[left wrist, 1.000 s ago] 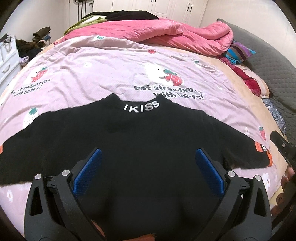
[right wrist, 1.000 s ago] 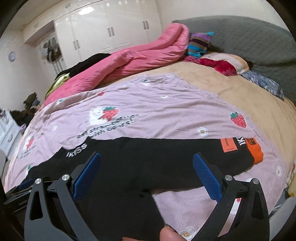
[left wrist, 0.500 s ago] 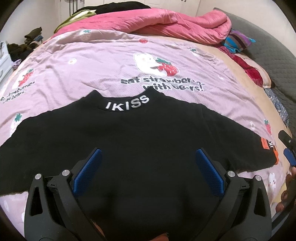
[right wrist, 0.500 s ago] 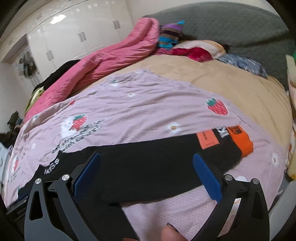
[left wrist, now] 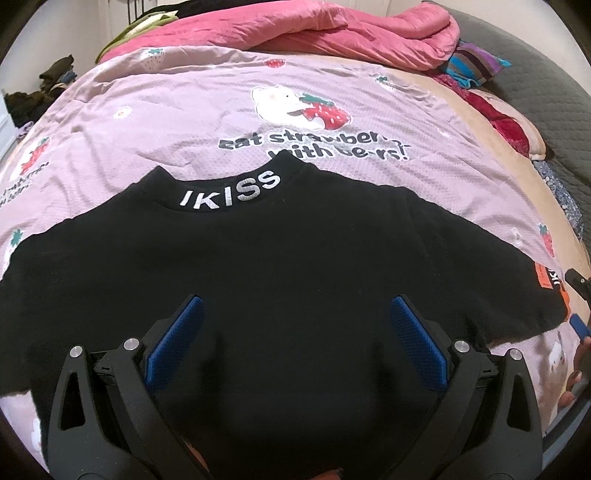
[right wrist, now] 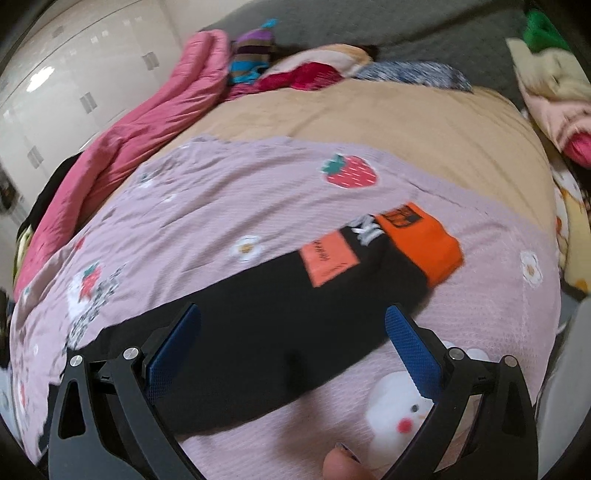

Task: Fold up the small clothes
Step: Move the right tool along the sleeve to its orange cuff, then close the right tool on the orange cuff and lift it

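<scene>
Pink strawberry-print bedsheet [left wrist: 207, 107] covers the bed, and the black sweater [left wrist: 280, 258] lies flat on it with both sleeves stretched out to the sides.

Left gripper [left wrist: 291, 332] has its 2 blue fingers [left wrist: 173, 347] spread wide, with nothing between them. It hovers over the lower middle of the sweater body, and I cannot tell if it touches the cloth. Beyond the fingers is the collar [left wrist: 229, 192] with the white letters IKISS, turned toward the far side of the bed.

Right gripper [right wrist: 291, 350] also has its fingers spread apart and holds nothing. It is above the right sleeve [right wrist: 288, 317], which runs under and between the fingers. The orange cuff [right wrist: 424, 243] at the sleeve end lies farther out on the sheet, beside an orange patch [right wrist: 328, 258].

Farther away, a pink quilt [left wrist: 332, 26] is bunched along the far edge of the bed. White wardrobe doors [right wrist: 74, 74] stand behind it. A tan blanket [right wrist: 369, 118] covers the head side of the bed.
</scene>
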Tool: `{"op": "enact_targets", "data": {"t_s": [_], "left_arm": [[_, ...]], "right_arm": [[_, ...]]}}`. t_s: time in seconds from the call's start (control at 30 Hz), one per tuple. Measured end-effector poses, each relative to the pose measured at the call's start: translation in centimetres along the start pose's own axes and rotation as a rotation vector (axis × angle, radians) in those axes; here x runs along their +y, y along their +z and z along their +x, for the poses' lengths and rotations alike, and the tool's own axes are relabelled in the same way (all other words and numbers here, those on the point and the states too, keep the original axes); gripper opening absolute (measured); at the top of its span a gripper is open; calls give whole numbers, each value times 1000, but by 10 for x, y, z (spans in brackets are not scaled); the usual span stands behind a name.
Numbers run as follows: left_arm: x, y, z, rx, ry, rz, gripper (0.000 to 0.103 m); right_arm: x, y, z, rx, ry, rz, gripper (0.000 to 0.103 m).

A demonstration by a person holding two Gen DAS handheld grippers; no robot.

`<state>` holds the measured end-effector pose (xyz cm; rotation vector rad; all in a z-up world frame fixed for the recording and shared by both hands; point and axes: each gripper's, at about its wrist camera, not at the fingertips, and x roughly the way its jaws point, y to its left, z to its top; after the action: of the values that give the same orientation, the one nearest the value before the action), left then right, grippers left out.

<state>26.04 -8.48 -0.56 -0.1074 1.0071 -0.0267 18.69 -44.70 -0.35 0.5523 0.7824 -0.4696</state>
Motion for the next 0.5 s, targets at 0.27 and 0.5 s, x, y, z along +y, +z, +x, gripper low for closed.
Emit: {"op": "enact_targets", "data": {"t_s": [0.27,0.5], "left_arm": [[-8,7,11,10,14,18,95],[-4,12,24,31,39,10,95]], "right_arm": [[-33,7,21,29,-27,129,99],[-45,15,48,79,24,213,99]]}}
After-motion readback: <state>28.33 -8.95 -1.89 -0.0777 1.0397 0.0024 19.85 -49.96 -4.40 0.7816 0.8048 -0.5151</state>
